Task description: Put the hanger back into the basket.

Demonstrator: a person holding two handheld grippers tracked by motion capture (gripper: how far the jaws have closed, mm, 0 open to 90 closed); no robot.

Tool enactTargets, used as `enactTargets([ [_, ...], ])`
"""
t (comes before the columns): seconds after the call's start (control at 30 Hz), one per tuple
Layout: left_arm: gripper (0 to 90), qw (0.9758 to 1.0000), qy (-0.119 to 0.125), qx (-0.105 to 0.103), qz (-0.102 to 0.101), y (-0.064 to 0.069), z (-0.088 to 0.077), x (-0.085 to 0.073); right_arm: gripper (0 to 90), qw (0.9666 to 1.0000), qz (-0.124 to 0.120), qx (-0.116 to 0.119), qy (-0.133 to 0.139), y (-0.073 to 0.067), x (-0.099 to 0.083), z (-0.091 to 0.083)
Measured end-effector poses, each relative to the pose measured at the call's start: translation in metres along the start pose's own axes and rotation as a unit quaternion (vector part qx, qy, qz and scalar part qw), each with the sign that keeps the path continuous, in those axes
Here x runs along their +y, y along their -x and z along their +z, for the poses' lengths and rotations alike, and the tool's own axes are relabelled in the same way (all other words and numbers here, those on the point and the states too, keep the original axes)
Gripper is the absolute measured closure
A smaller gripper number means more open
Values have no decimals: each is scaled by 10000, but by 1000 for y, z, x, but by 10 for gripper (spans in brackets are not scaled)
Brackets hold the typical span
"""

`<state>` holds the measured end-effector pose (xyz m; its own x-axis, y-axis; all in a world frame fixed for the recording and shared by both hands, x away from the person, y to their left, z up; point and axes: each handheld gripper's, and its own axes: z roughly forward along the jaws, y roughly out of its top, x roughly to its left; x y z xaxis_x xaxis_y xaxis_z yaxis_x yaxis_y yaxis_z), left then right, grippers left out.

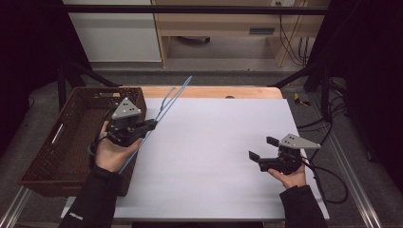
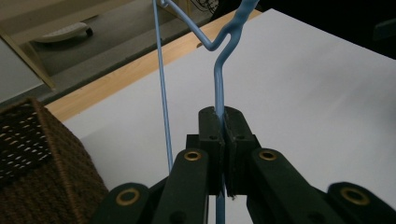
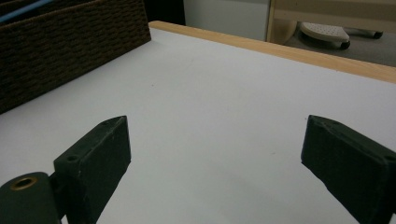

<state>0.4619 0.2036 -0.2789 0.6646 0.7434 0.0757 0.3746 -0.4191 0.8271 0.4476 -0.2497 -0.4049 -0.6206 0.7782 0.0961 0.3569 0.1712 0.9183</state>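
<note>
Left gripper view: jaws of the left gripper (image 2: 223, 122) pressed together on the wire of a light-blue wire hanger (image 2: 218, 88), which runs up between the pads and kinks into its hook just beyond them. A second straight run of the same hanger passes beside the jaws, on their left. Below and left of the jaws sits a corner of the dark wicker basket (image 2: 44, 154).

Right gripper view: jaws spread wide, nothing between the pads, bare white table sheet (image 3: 210, 121) ahead of them.

High view: left gripper (image 1: 151, 125) holds the hanger (image 1: 172, 99) lifted off the sheet, slanting away from the jaws toward the far table edge. The basket (image 1: 52, 156) lies just outboard of this gripper. The right gripper (image 1: 262, 148) hovers well apart from the hanger, empty and pointing toward it across the white sheet (image 1: 218, 142).

Judgement: carry step in hand; hanger picked up and likely headed for the basket. Next move calls for swinging the long wire over the basket rim without snagging the weave, then easing the pinch only once it lies inside.
</note>
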Motion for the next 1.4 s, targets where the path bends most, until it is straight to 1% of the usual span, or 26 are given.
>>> enactTargets([
  [0.07,875,10000,39,22,37,-6,-8,3,82,10000,-38,-28,-6,1,-1,-1],
  [0.1,875,10000,93,24,-8,-7,-10,3,79,10000,-37,-39,-15,1,-1,-2],
  [0.13,875,9999,91,25,45,-10,-15,5,77,10000,-26,-48,-20,1,-1,-2],
  [0.23,875,9999,163,36,31,-18,-25,8,69,10000,-78,-45,-19,2,-2,-4],
  [0.33,875,9997,203,106,7,-26,-35,9,64,9999,-74,-68,-10,2,-2,-7],
  [0.37,875,9996,249,128,23,-29,-38,10,62,9999,-78,-71,9,3,-2,-8],
  [0.47,875,9993,319,168,-40,-38,-49,9,58,10000,-50,-72,21,3,-2,-10],
  [0.5,875,9992,348,193,-64,-41,-52,8,57,9999,-83,-66,34,3,-2,-10],
  [0.6,875,9990,363,244,-117,-51,-62,5,52,9999,-89,-70,38,3,-1,-11],
  [0.73,875,9981,443,333,-263,-64,-71,-2,49,9999,-85,-83,42,3,-1,-12],
  [0.83,875,9979,404,419,-268,-74,-77,-7,49,9999,-81,-82,29,3,-2,-12],
  [0.97,875,9977,294,537,-274,-89,-82,-15,49,9999,-109,-75,0,3,-2,-11],
  [1.03,875,9982,190,536,-198,-96,-84,-20,48,9999,-107,-87,-19,2,-3,-10],
  [1.07,875,9980,191,559,-240,-98,-84,-22,48,9999,-107,-91,-25,2,-3,-10],
  [1.1,874,9981,117,573,-197,-102,-84,-24,49,9999,-105,-92,-25,2,-3,-10],
  [1.17,874,9980,19,602,-190,-107,-84,-29,48,9999,-97,-95,-23,3,-3,-10],
  [1.3,874,9983,-47,570,-106,-118,-85,-40,49,9999,-126,-94,-22,2,-3,-9],
  [1.33,874,9983,-29,560,-142,-120,-85,-43,49,9999,-128,-91,-27,2,-3,-9],
  [1.37,874,9985,-56,532,-104,-123,-85,-47,49,9999,-125,-94,-38,2,-3,-9],
  [1.4,874,9984,-101,551,-69,-125,-85,-49,49,9998,-137,-100,-46,2,-4,-8],
])
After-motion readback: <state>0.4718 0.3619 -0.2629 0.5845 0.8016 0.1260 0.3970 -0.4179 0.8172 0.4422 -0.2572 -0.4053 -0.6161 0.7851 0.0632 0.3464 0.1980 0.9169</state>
